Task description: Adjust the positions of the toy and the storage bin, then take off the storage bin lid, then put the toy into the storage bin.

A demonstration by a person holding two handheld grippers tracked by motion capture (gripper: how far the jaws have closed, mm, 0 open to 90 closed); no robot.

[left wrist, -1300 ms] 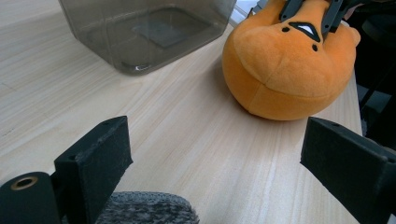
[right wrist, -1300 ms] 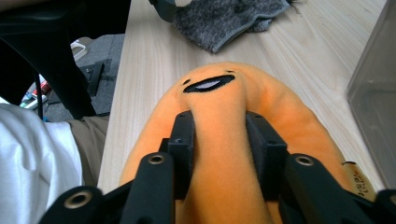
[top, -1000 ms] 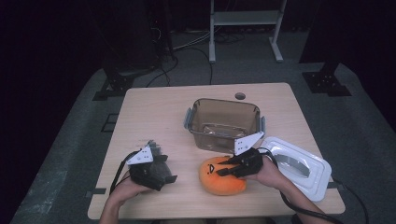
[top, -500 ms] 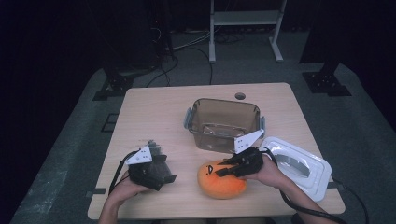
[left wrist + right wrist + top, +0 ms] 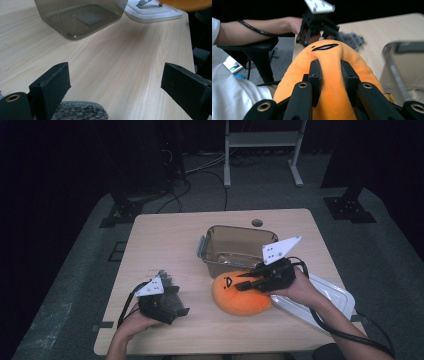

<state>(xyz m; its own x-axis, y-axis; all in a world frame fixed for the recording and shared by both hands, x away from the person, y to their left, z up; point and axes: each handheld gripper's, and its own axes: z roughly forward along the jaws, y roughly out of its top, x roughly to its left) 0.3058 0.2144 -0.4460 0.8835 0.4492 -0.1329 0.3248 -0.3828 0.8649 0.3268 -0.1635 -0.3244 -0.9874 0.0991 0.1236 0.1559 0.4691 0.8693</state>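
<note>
1. The orange plush toy [image 5: 241,294] is soft and rounded, a fuzzy blob with a small face stitched in black on its upper left side. It sits near the front edge of the table [image 5: 165,245], just in front of the container [image 5: 235,249] and touching the lid's left edge in the high view.
2. The table is pale wood with a fine straight grain and a small round hole near its far edge.
3. The container is a clear, smoke-tinted plastic box, rectangular with rounded corners and grey clip handles at its ends. It stands upright and open at mid-table.
4. Its lid [image 5: 320,302] is white plastic, flat with a raised rim and a grey clasp, lying on the table by the right front corner.
5. A grey knitted cloth [image 5: 172,301], nubbly and speckled, lies under the left gripper [image 5: 175,309].
6. The right gripper [image 5: 331,72] pinches a fold of the plush between its black jaws; the fabric bulges up in a ridge between the pads [image 5: 315,75], which press in from both sides.
7. The left gripper's jaws are spread wide apart with bare wood between them in the left gripper view. The cloth's edge [image 5: 80,112] lies just beside the left-hand jaw there; whether it touches, I cannot tell.
</note>
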